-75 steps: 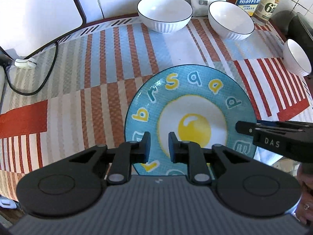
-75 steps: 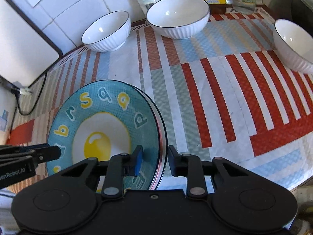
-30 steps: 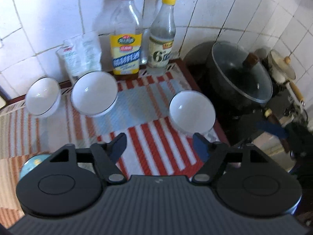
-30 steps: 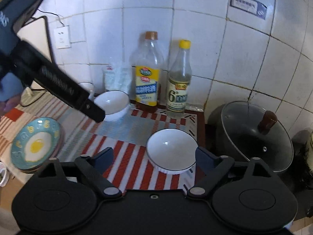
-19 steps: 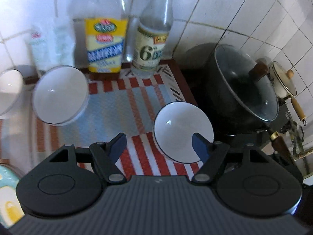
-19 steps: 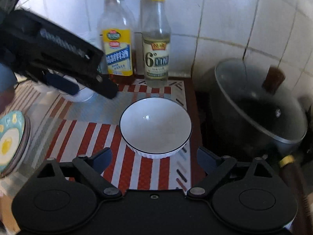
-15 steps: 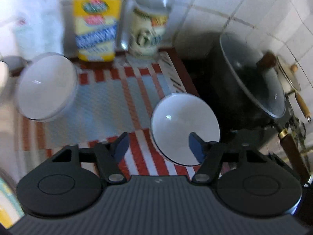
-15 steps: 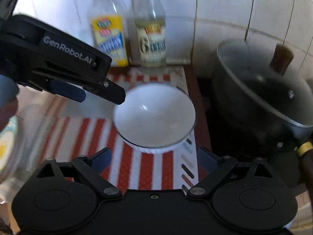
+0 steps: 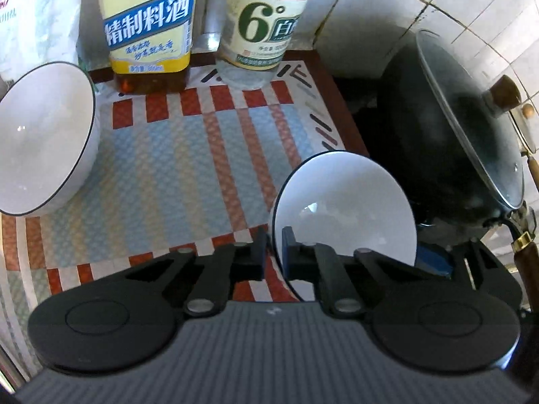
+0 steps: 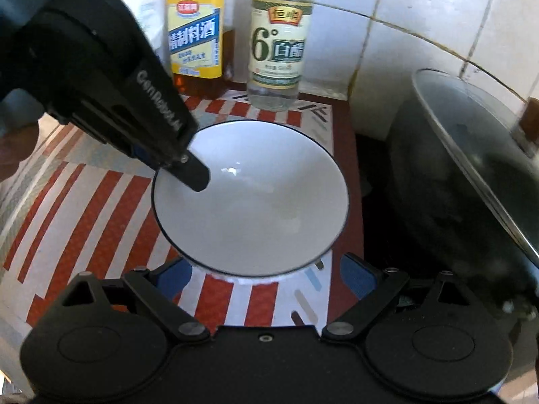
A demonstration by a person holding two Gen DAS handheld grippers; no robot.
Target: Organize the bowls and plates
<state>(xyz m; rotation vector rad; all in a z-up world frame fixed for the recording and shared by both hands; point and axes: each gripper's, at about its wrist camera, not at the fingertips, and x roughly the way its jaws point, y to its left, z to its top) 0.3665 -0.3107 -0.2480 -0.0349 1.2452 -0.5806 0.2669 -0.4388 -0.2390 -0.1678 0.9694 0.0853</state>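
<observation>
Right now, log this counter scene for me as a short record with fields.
held bowl: white bowl with a dark rim, on the striped mat, beside the black pot
left gripper: jaws shut on the held bowl's rim, one finger inside, one outside
right gripper: jaws open, spread to either side of the held bowl, not pressing it
second bowl: white, at left on the striped mat, untouched
bottles: yellow-label bottle and green-label bottle against the tiled wall
</observation>
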